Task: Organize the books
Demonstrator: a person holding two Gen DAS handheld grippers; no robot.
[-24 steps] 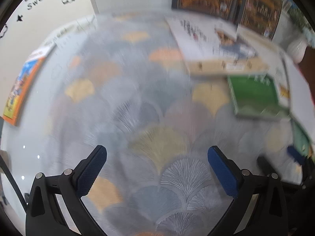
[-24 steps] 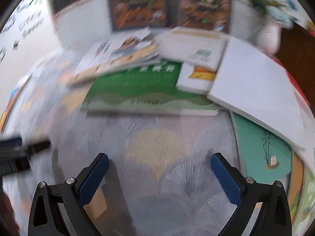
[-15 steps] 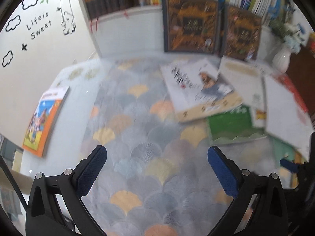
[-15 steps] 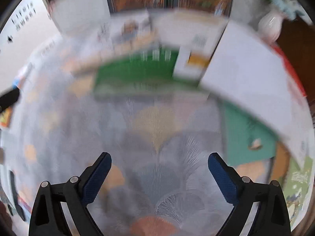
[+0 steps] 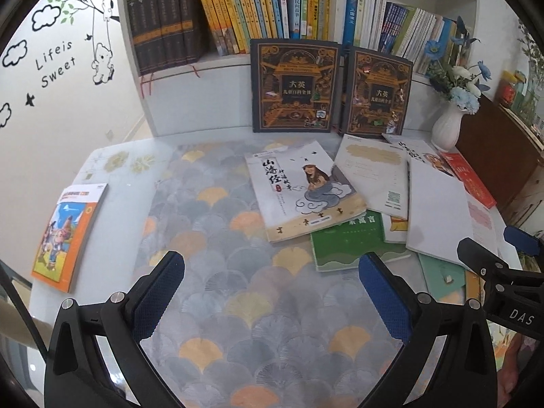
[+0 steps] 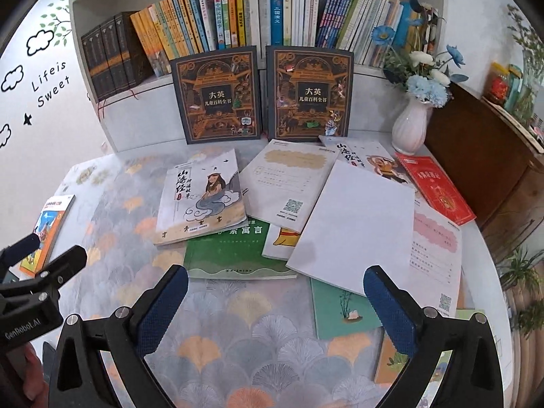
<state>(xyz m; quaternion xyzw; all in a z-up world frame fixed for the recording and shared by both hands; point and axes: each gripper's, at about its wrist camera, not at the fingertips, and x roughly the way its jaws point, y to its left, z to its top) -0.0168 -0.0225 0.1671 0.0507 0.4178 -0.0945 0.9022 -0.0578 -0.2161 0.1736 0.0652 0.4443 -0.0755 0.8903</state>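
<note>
Now | green book (image 6: 234, 251) flat, long axis sideways | both claws open

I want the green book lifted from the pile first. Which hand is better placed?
Probably the right: the green book lies just ahead of the open right tongs; from the left tongs it sits off toward their right.

Home study, bookshelf (image 5: 238, 17), wall decals (image 5: 54, 54), flower vase (image 5: 448, 125)
</note>
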